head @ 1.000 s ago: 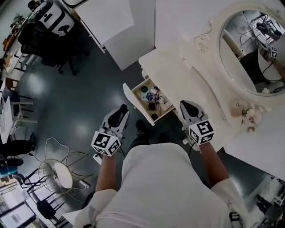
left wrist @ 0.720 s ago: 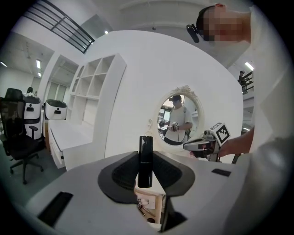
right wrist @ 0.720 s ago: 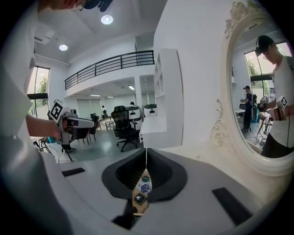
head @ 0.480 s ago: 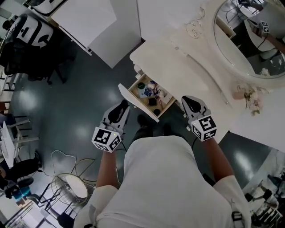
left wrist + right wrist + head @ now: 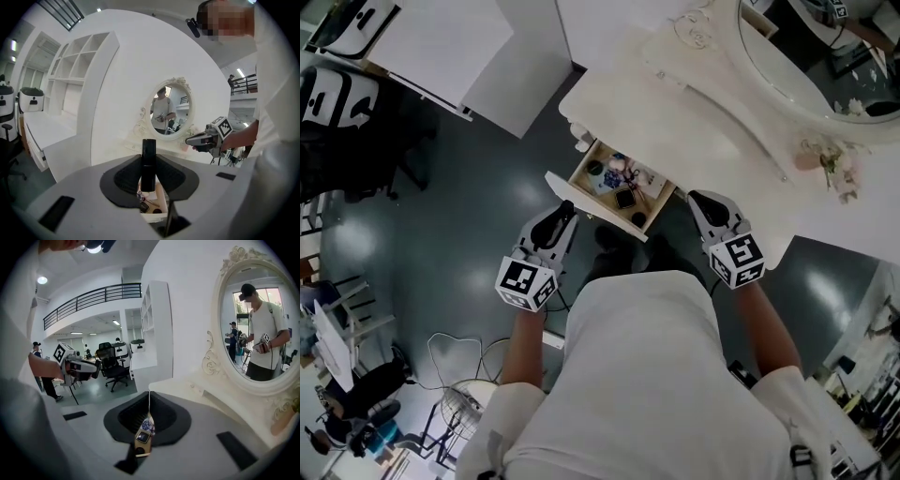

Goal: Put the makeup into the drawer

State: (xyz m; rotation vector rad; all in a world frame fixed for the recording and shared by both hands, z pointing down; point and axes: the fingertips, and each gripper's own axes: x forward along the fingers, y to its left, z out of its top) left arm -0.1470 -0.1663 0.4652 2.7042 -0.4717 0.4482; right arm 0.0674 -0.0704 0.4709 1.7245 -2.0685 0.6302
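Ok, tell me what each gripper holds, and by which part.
Left gripper clamps a black makeup tube by its lower half, top sticking out beyond the jaws. Right gripper is shut, holding nothing.

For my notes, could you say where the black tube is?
The black tube stands upright, gripped in the left gripper's jaws, mid left gripper view, the open drawer showing beneath.

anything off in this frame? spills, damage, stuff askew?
Nothing stands out. The drawer is pulled open with makeup lying inside it, none hanging over the edge. The left gripper holds a black tube upright and straight.
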